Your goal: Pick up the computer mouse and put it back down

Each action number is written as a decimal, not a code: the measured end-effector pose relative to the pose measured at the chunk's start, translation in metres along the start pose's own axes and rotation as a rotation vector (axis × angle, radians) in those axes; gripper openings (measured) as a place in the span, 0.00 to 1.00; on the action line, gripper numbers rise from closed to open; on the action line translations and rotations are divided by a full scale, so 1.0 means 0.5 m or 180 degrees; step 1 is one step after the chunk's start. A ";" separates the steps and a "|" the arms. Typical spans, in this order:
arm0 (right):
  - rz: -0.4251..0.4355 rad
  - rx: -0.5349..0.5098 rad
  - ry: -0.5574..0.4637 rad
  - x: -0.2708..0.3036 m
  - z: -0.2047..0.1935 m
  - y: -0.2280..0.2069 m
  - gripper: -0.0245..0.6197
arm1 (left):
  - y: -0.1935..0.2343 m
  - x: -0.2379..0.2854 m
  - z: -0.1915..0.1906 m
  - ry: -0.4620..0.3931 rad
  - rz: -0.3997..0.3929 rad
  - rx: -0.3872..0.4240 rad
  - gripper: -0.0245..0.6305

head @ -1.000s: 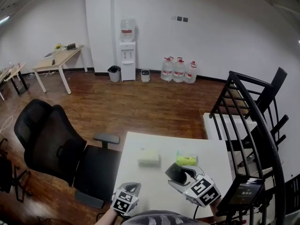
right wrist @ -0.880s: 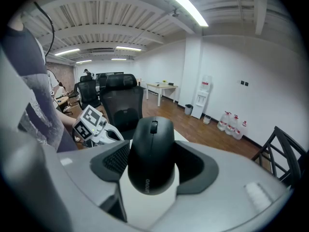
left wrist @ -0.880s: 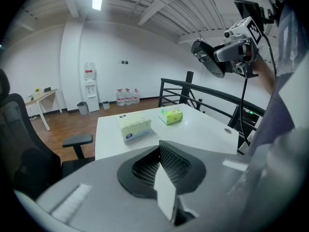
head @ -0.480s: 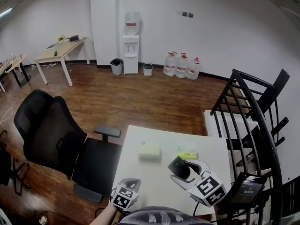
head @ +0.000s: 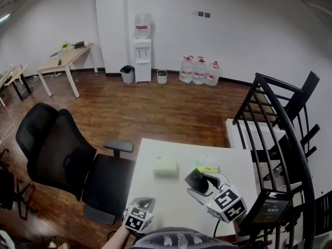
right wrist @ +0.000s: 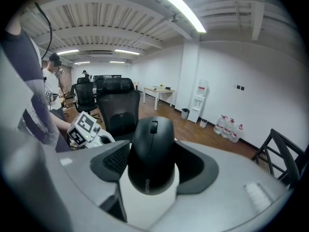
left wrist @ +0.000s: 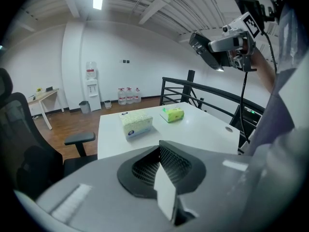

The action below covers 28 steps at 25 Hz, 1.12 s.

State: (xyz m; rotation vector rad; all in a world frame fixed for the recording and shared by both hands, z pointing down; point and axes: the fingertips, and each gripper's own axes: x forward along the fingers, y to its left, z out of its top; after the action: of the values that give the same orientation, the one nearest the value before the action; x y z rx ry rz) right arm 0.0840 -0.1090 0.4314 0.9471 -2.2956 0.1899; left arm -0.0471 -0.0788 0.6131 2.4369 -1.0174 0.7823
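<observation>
My right gripper (head: 197, 183) is shut on a black computer mouse (head: 195, 180) and holds it in the air above the white table (head: 176, 204), near its right front part. In the right gripper view the mouse (right wrist: 151, 153) sits lengthwise between the two jaws, wheel end pointing away. From the left gripper view the lifted mouse (left wrist: 207, 52) and right gripper show high at the upper right. My left gripper (head: 140, 215) hovers at the table's front left edge, jaws shut with nothing between them (left wrist: 161, 178).
A pale tissue box (head: 165, 166) and a green tissue pack (head: 207, 168) lie on the table's far half. A black office chair (head: 62, 160) stands left of the table. A black metal railing (head: 275, 134) and a small screen on a stand (head: 270, 209) are on the right.
The head view sways slightly. The right gripper keeps the mouse raised in about the same spot, and the left gripper stays put.
</observation>
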 end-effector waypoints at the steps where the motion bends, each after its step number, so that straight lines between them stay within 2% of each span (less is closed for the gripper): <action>1: -0.0012 0.0054 0.0032 0.011 -0.010 -0.007 0.50 | -0.001 -0.002 0.000 0.0002 0.0004 -0.0002 0.06; 9: -0.0173 0.0449 0.0297 0.093 -0.105 -0.058 0.50 | -0.004 -0.014 -0.003 0.0017 0.0078 -0.0016 0.06; 16: -0.0200 0.0661 0.0530 0.151 -0.184 -0.066 0.50 | -0.010 -0.015 -0.008 0.0031 0.0069 -0.0031 0.06; 22: -0.0255 0.0882 0.0822 0.248 -0.282 -0.067 0.50 | 0.031 0.002 -0.029 0.0049 0.0063 -0.0038 0.06; 28: -0.0288 0.0992 0.1070 0.285 -0.375 -0.062 0.50 | 0.028 -0.003 -0.039 0.0086 0.0096 -0.0058 0.06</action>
State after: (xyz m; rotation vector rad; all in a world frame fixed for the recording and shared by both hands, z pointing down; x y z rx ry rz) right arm 0.1234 -0.1478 0.6626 1.0782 -1.9418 0.6330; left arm -0.0651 -0.0770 0.6293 2.3943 -1.0490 0.8104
